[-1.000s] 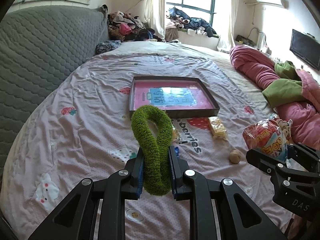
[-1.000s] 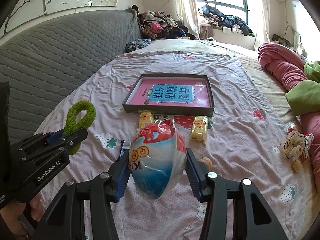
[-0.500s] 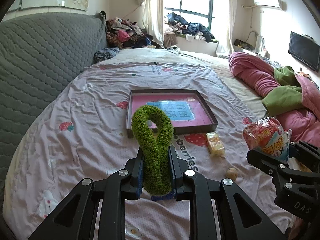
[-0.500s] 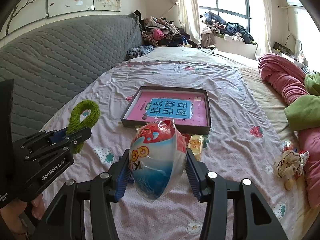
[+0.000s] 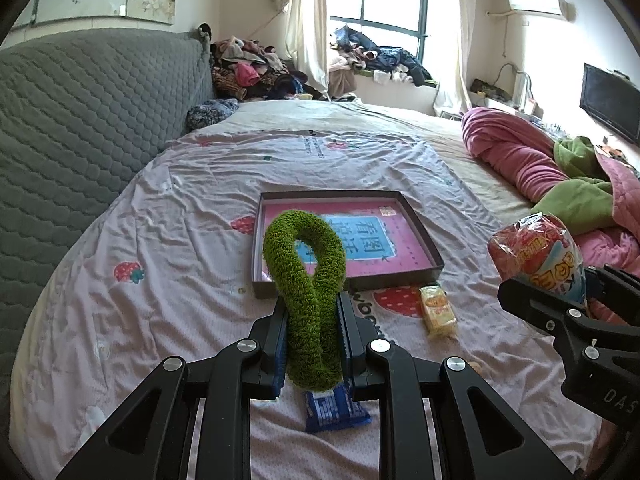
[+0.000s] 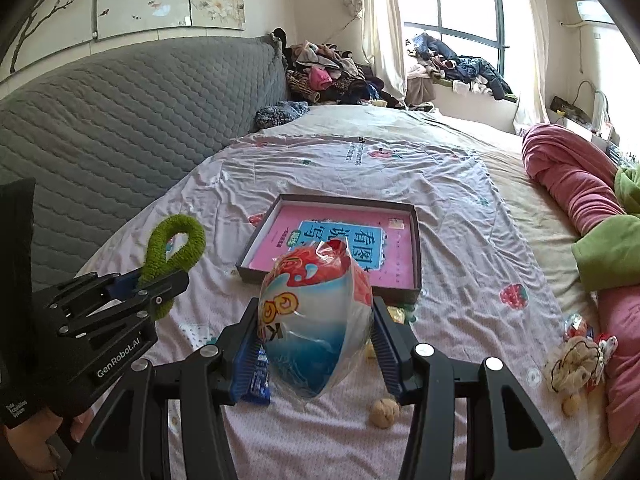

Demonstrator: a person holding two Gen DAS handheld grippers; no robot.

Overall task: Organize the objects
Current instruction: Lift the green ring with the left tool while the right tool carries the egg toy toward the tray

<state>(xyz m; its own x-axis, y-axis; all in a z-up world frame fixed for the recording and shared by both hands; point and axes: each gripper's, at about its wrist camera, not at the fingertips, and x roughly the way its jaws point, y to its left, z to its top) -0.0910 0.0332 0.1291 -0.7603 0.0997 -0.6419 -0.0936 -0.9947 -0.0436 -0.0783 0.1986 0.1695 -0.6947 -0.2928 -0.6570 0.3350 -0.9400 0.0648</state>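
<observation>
- We see the left gripper [image 5: 312, 320] pinching a green loop [image 5: 308, 280], held above the bed [image 5: 160, 240].
- We see the right gripper [image 6: 316, 332] clamping a snack bag [image 6: 316, 312], near the tray [image 6: 416, 248].

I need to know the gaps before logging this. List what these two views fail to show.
- Blue packet: left wrist view, mostly hidden under the left gripper and green fuzzy loop; print unreadable.
- Yellow snack: right wrist view, mostly hidden behind the snack bag in the right gripper.
- Tray floor: partly hidden by both held items.
</observation>
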